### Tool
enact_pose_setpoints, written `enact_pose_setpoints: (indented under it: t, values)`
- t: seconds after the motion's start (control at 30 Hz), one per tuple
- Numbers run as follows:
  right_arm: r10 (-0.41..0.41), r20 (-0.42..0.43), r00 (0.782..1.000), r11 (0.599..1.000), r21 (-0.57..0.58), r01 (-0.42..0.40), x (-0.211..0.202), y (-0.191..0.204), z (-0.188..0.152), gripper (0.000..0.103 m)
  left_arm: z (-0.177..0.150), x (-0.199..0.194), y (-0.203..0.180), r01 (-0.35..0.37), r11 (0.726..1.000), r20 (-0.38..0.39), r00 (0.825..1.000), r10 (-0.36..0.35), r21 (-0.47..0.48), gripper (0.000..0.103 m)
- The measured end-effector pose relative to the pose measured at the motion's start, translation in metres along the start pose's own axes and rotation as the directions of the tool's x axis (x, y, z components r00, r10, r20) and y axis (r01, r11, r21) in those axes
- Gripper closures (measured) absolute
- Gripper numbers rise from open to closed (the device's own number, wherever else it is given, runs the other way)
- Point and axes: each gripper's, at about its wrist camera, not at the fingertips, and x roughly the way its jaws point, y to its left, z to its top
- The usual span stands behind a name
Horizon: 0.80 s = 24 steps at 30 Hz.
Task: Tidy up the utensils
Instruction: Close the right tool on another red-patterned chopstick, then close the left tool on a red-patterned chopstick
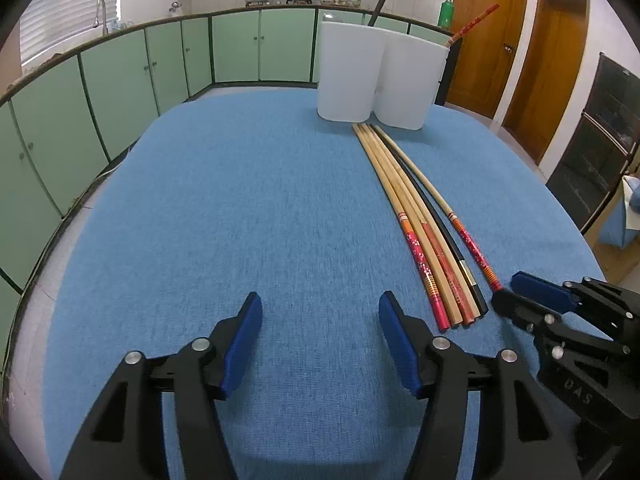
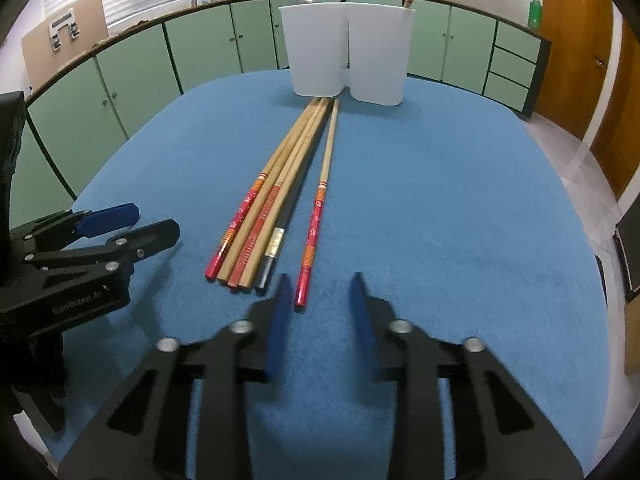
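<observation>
Blue tablecloth (image 1: pixel 240 200) amid green kitchen cabinets (image 1: pixel 120 88), wooden doors (image 1: pixel 488 32).

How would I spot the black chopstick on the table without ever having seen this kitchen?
Find the blue tablecloth and the two white holders at its far end. A bundle of chopsticks fans out from their base. The black chopstick lies at the bundle's right edge, the only dark one, with a silver band.
</observation>
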Motion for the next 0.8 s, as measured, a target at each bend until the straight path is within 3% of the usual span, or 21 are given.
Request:
enact_pose_setpoints:
  t: [0.03, 0.53, 0.8]
  values:
    - [0.005, -0.001, 1.0, 1.0, 0.0, -0.005, 0.0, 0.0, 0.0, 0.097, 0.0, 0.0, -0.001, -0.001, 1.0, -0.001, 1.0, 0.001, 0.005, 0.042]
    - [-0.043, 0.013, 0.999, 0.994, 0.097, 0.041, -0.006, -0.036, -0.006, 0.098, -0.006, -0.004, -0.037, 0.085, 0.993, -0.019, 0.996, -0.084, 0.084, 0.042]
    - [-0.044, 0.014, 0.999, 0.996, 0.083, 0.043, -0.005, -0.033, -0.006, 0.098, -0.003, 0.0, -0.035, 0.019, 0.996, -0.025, 1.0, -0.017, 0.083, 0.04]
